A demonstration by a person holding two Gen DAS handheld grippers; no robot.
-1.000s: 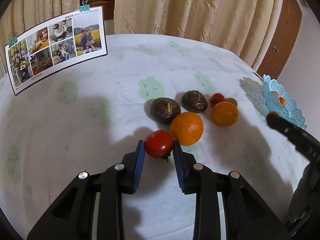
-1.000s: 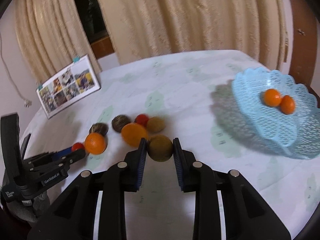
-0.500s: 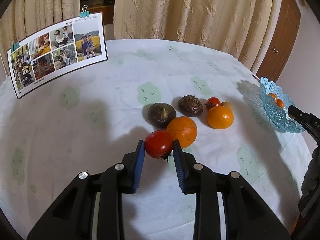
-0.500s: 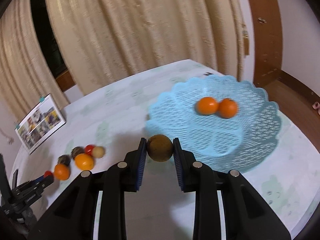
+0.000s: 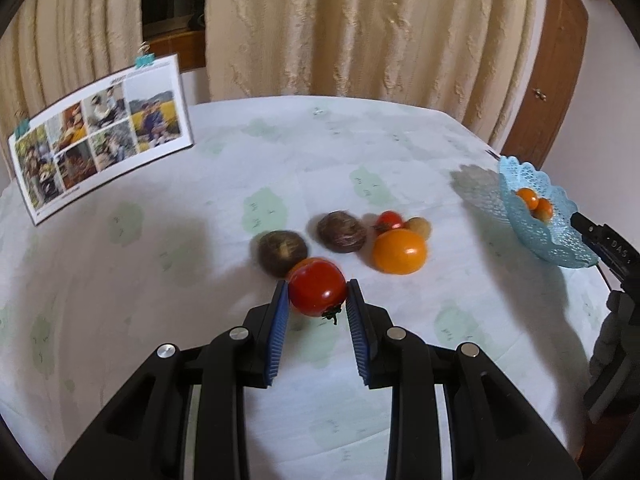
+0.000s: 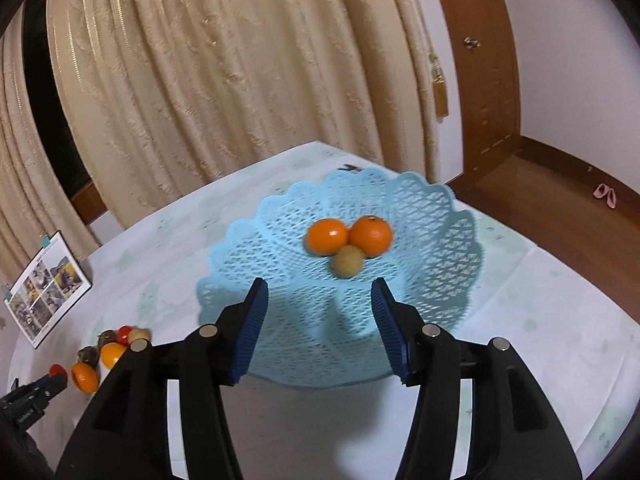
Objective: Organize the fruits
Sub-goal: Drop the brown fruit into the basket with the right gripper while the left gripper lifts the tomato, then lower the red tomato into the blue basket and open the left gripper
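My left gripper [image 5: 318, 285] is shut on a red tomato [image 5: 314, 296], lifted just off the table in front of the fruit pile. The pile holds two dark brown fruits [image 5: 283, 249], an orange [image 5: 399, 251], a small tomato [image 5: 389, 219] and a tan fruit [image 5: 419, 227]; another orange is mostly hidden behind the held tomato. My right gripper [image 6: 319, 285] hovers over the blue lattice basket [image 6: 248, 240], its jaws opening with nothing between them. A yellow-brown fruit [image 6: 348, 261] lies in the basket against two oranges [image 6: 327, 236].
A clipped photo card [image 5: 100, 148] stands at the table's far left. Cream curtains [image 5: 360, 28] hang behind the table and a wooden door [image 6: 484, 80] is at the right. The basket sits near the table's right edge, above a wooden floor [image 6: 560, 200].
The right gripper swung from the fruit pile to over the basket and let go of the yellow-brown fruit, which now lies in it. The left gripper raised the tomato slightly.
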